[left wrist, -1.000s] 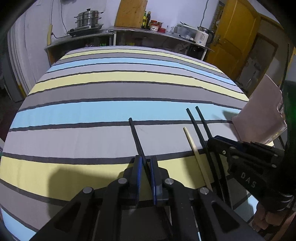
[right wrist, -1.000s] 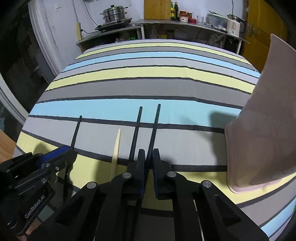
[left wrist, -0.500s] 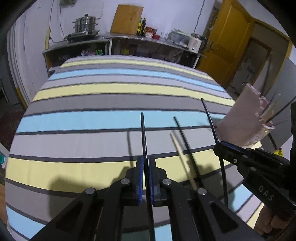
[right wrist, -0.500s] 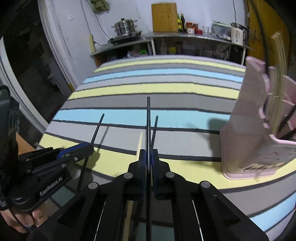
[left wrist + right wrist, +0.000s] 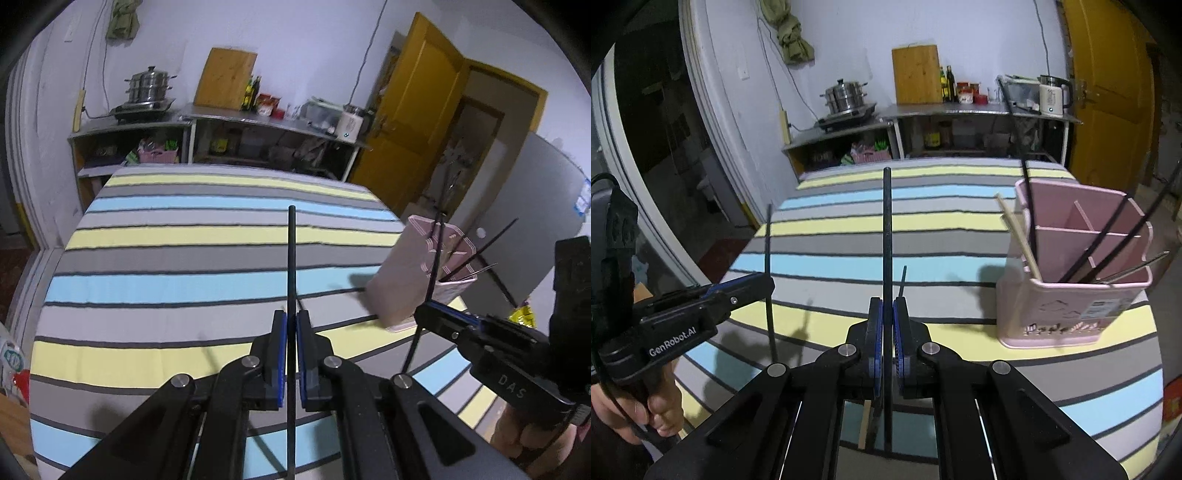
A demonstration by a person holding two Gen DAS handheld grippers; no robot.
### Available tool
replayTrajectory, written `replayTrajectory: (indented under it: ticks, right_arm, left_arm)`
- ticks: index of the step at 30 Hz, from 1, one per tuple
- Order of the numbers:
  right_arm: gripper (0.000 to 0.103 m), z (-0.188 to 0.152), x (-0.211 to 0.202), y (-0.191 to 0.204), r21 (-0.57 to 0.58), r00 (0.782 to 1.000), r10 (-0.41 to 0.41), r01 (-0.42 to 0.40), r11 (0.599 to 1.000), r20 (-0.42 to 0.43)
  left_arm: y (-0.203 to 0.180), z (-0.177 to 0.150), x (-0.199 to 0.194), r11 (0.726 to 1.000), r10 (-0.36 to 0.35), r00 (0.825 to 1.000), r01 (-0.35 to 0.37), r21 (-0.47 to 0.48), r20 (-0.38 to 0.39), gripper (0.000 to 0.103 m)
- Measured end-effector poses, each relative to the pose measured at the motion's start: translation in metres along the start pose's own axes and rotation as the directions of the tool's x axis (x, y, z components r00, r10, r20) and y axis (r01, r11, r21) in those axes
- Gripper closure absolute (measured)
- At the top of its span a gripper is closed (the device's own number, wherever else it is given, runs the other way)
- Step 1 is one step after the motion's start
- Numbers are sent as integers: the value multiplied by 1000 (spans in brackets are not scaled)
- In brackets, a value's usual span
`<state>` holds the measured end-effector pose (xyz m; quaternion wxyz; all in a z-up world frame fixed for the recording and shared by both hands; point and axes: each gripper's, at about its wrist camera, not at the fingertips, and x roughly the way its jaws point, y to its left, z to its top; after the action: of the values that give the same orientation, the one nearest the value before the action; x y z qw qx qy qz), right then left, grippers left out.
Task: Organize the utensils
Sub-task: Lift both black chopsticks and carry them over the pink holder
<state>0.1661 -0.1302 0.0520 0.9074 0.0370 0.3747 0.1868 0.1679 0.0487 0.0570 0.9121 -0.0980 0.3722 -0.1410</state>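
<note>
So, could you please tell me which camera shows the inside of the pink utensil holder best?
The right wrist view: the pink utensil holder faces it open, showing its dividers and the chopsticks leaning inside. The left wrist view shows only its outer wall at the table's edge, with chopstick tips above the rim.

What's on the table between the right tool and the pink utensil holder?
In the right wrist view, only bare striped tablecloth lies between the right tool and the pink utensil holder.
</note>
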Motion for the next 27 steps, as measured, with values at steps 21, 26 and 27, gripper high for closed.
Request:
replayTrajectory:
  ticks: [21, 26, 27]
  right_arm:
    - [97, -1, -59, -9, 27, 995, -20, 17, 999, 99]
    - [97, -4, -72, -17, 40, 993, -34, 29, 999, 114]
    - [97, -5, -75, -19, 43, 992, -38, 33, 999, 117]
  left_arm:
    - [-38, 12, -44, 989, -141, 989, 139, 50, 37, 98]
    - [-50, 16, -42, 981, -187, 982, 186, 54, 14, 98]
    - [-53, 16, -41, 979, -196, 981, 195, 56, 10, 98]
